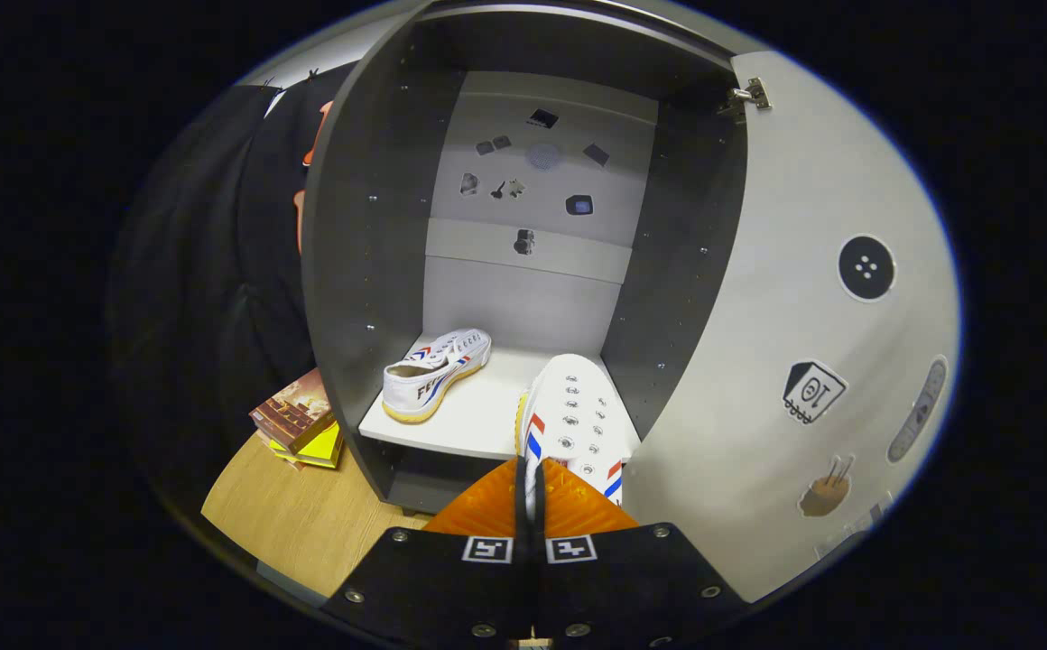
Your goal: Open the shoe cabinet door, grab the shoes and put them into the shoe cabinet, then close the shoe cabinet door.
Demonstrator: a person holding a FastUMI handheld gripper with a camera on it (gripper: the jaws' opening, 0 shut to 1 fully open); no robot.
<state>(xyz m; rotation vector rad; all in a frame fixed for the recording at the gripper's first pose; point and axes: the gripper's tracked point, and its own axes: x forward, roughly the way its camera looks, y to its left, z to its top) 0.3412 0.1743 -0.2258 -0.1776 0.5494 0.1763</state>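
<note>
The grey shoe cabinet (379, 226) stands open, its white door (812, 361) swung out to the right. One white shoe with red and blue stripes (433, 372) lies on the cabinet's white shelf (478, 420), at its left. A second white shoe (573, 415) sits just ahead of my fingers, its toe pointing into the cabinet over the shelf's right side. My gripper (529, 483) has its orange fingers (478, 515) pressed close together on the heel of this shoe, with only a thin gap between them.
A stack of books (298, 420) lies on the wooden table (298, 524) left of the cabinet. Stickers dot the cabinet's back wall (532, 181) and the inside of the door. A hinge (745, 95) shows at the door's top.
</note>
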